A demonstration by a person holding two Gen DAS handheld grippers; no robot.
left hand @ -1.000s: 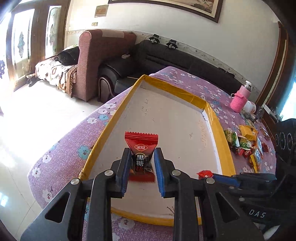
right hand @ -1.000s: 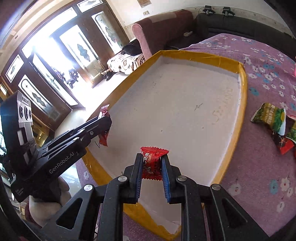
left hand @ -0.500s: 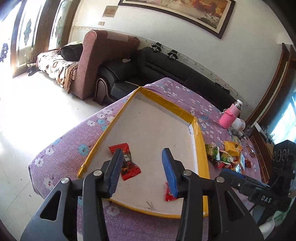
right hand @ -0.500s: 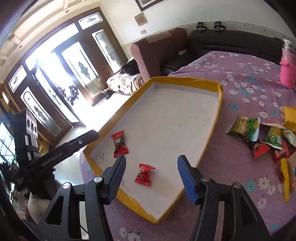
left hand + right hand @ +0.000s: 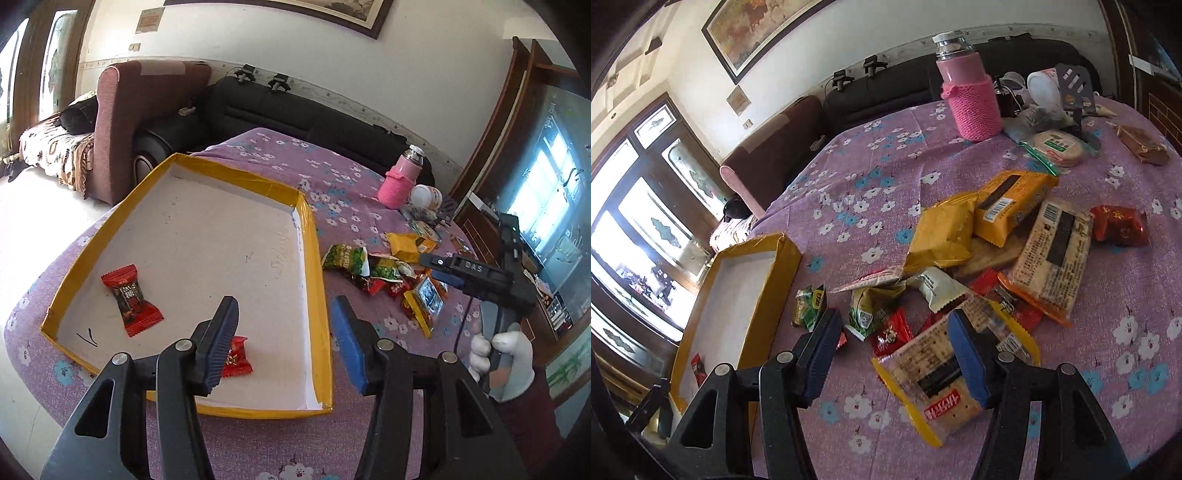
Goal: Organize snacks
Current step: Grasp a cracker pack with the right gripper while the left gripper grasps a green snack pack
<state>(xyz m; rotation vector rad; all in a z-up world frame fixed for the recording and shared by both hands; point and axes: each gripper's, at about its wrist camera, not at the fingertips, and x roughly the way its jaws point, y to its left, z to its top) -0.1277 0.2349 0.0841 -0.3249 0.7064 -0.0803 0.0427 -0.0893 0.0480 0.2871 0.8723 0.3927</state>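
Note:
A shallow white tray with a yellow rim lies on the purple flowered table. Two red candies lie in its near end: a larger one and a smaller one. My left gripper is open and empty above the tray's near edge. My right gripper is open and empty, hovering over a pile of snack packets, with a clear cracker packet just below its fingers. The right gripper also shows in the left wrist view above the pile. The tray also shows at the left of the right wrist view.
A pink knitted-sleeve bottle stands at the table's far side with a white cup, a round biscuit pack and a brown packet. Yellow packets and a red packet lie beyond the pile. Sofas stand behind the table.
Both grippers opened and let their red candies drop into the tray. Both then pulled back; the right gripper swung right to hover over the snack pile.

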